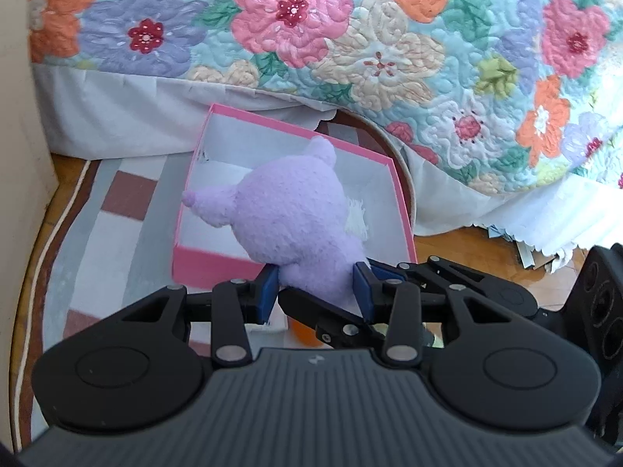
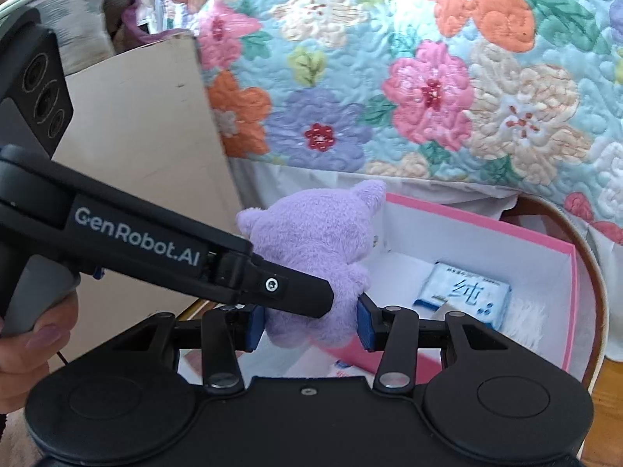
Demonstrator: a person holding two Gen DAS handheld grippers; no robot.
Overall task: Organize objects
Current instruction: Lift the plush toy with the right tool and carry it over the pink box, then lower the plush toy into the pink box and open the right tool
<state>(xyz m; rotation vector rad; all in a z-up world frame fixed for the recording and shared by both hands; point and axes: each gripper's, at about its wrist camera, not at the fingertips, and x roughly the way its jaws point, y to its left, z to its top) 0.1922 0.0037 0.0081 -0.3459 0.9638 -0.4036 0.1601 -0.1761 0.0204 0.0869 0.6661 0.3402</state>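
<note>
A purple plush toy point(image 1: 288, 214) is held over the near edge of a pink box with a white inside point(image 1: 401, 210). My left gripper point(image 1: 317, 292) is shut on the toy's lower body, blue pads on both sides. My right gripper point(image 2: 311, 325) is also shut on the same toy point(image 2: 315, 245) from the other side. The left gripper's black finger crosses the right wrist view point(image 2: 280, 288). The box point(image 2: 545, 272) holds a blue and white packet point(image 2: 463, 292) and a white fluffy thing point(image 2: 525, 321).
A bed with a flowered quilt point(image 1: 389, 39) and white skirt rises right behind the box. A checked rug point(image 1: 128, 194) lies under the box on a wooden floor. A beige panel point(image 2: 148, 148) stands at left. An orange thing point(image 1: 301, 330) shows below the left fingers.
</note>
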